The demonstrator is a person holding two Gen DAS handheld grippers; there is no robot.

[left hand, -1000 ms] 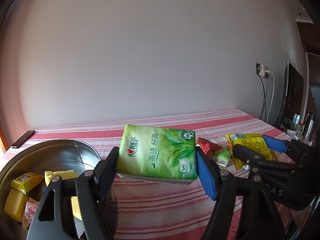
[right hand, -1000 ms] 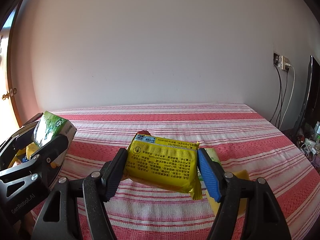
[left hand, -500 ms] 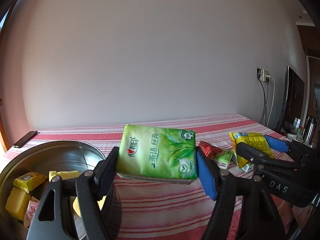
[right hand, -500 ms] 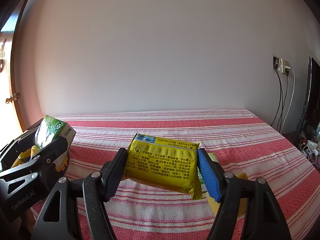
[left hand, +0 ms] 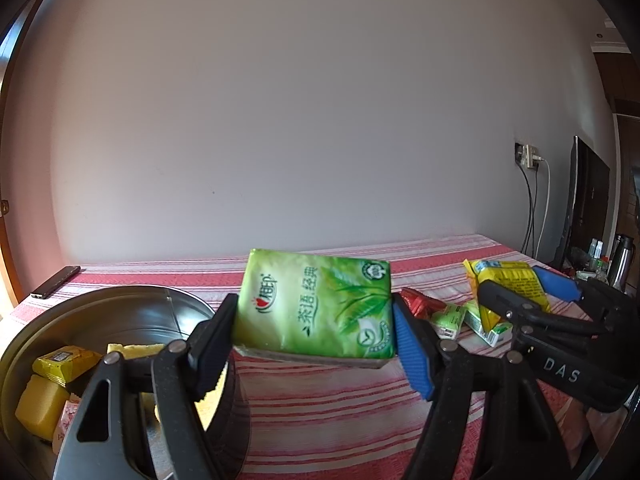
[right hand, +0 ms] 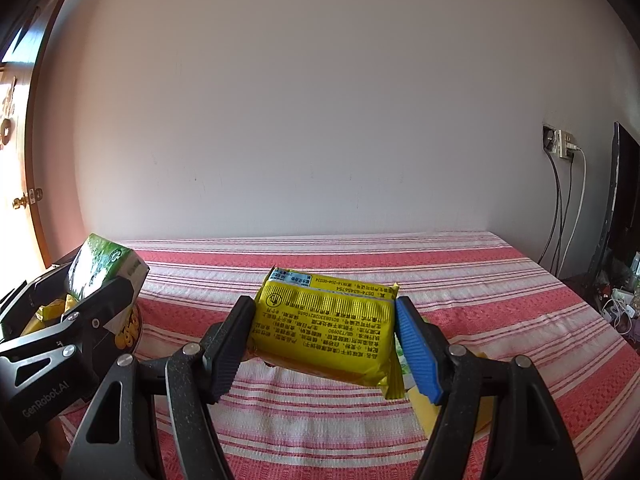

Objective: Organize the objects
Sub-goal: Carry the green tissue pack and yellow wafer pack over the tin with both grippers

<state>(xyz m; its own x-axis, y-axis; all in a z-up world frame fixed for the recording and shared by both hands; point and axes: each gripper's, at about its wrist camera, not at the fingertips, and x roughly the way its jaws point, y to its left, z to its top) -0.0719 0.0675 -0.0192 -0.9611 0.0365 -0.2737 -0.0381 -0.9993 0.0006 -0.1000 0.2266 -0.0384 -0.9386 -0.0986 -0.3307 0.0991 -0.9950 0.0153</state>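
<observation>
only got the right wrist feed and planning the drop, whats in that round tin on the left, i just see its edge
Observer: The metal tin already holds yellow wrapped snacks and yellow sponge-like blocks at its near left side.
Operator: anything left on the cloth i cant see
Observer: Yes, a red packet and small green cartons lie on the striped cloth, behind your yellow packet.
Operator: left one holding ok
Observer: The left gripper clamps the green tissue pack by both side edges, printed face towards the camera, clear of the cloth.
</observation>
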